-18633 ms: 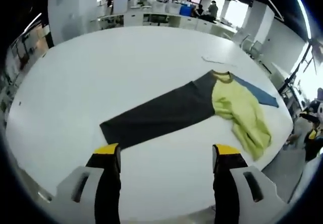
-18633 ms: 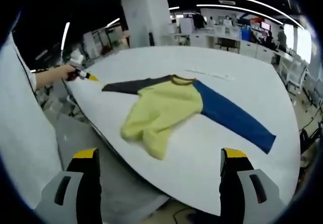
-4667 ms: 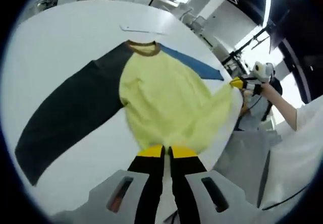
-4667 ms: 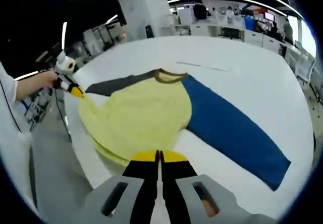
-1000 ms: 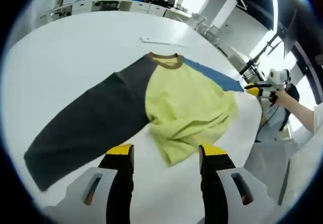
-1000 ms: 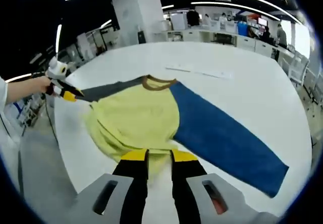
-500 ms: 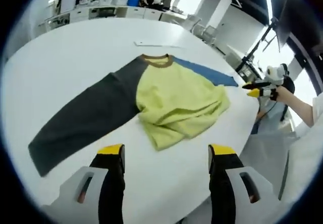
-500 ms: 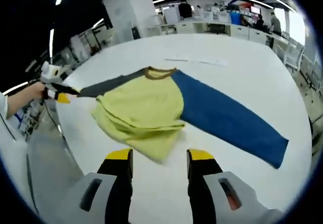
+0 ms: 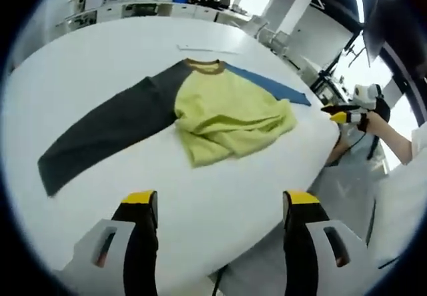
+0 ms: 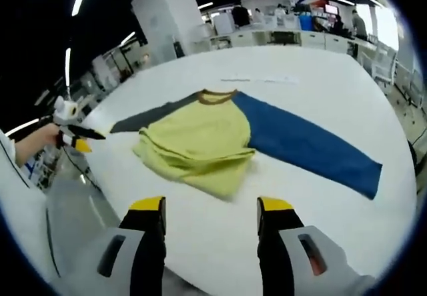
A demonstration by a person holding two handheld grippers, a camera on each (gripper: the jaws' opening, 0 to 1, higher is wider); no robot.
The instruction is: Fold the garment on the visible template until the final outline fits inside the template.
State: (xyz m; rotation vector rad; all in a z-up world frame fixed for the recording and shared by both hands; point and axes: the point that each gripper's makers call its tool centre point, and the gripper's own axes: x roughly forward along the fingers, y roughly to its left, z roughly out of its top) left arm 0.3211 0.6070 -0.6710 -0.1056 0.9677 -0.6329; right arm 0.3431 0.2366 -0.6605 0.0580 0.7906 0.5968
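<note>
A long-sleeved shirt lies flat on the round white table (image 9: 80, 63). Its yellow body (image 9: 227, 117) (image 10: 200, 143) is folded up in loose layers toward the brown collar (image 9: 203, 65) (image 10: 215, 96). The dark grey sleeve (image 9: 107, 133) (image 10: 150, 117) and the blue sleeve (image 9: 267, 86) (image 10: 313, 149) stretch out to either side. My left gripper (image 9: 220, 204) is open and hangs off the table edge, short of the shirt. My right gripper (image 10: 211, 207) is open too, back from the folded hem. Each gripper shows small in the other's view (image 9: 343, 115) (image 10: 77, 137), held by a hand.
A thin pale strip (image 9: 200, 48) (image 10: 260, 80) lies on the table beyond the collar. The table edge (image 9: 313, 156) curves close to the yellow hem, with floor below. Office desks and chairs (image 10: 293, 26) stand far behind. A white sleeve (image 9: 400, 196) is at the right.
Both grippers have drawn back from the yellow hem and their jaws have spread wider. The right one was nearly shut at the hem a second ago. The shirt's body stays folded on the table.
</note>
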